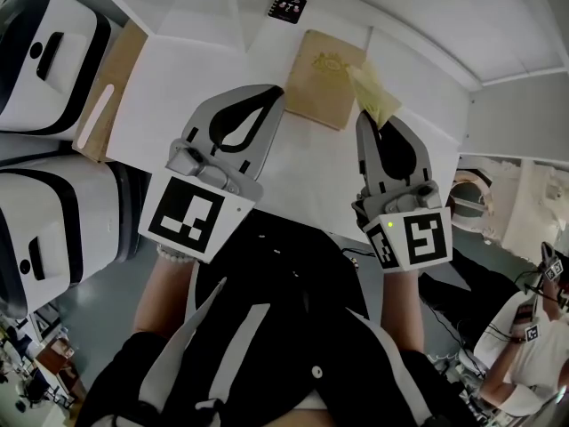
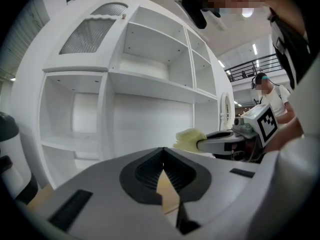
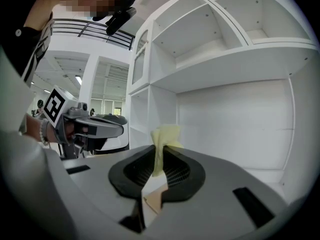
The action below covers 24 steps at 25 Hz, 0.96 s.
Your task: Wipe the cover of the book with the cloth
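The book [image 1: 324, 78] lies flat on the white worktop [image 1: 178, 87], its tan cover facing up. At the book's right edge hangs the yellow cloth [image 1: 375, 96], pinched in the right hand-held gripper [image 1: 369, 118], whose jaws are clenched on a fold of it. Whether the cloth rests on the cover or sits just above it is hard to tell from here. The left hand-held gripper [image 1: 271, 92] is just left of the book, its jaws closed together and empty. Beyond the book's far end lies a small black card [image 1: 289, 7]. Well left of the book, a brown board [image 1: 116, 92] lies at the worktop's edge.
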Motion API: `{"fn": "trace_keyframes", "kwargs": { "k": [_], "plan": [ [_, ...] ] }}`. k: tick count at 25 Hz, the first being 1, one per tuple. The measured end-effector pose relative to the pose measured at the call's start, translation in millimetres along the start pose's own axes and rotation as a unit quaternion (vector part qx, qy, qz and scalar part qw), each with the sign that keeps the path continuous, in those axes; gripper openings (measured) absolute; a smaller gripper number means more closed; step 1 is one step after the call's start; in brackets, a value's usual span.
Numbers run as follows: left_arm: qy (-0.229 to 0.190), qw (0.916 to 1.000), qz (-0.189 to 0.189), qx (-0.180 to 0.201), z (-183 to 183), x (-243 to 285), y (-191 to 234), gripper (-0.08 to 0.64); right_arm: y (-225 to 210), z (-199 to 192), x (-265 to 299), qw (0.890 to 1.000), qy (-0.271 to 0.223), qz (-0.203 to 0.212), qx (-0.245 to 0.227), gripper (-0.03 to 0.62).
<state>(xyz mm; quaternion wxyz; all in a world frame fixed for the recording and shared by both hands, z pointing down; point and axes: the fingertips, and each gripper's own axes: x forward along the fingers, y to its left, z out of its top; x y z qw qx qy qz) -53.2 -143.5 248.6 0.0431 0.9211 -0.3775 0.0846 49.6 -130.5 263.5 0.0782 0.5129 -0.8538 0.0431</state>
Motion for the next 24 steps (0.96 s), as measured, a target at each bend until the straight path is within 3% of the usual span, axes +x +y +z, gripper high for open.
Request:
{"fn": "trace_keyframes", "kwargs": {
  "k": [12,24],
  "plan": [
    [-0.014,0.9999,-0.008,-0.004,1.5,-2.8,-3.1,0.0,3.9,-5.3,-4.5,1.0,0.012,-0.011,-0.005,0.036],
    [0.002,0.9997,-0.019,-0.016,-4.3,6.0,-7.0,0.0,6.4,-14.0,-4.2,1.0,0.027,-0.004,0.0,0.037]
  ]
}}
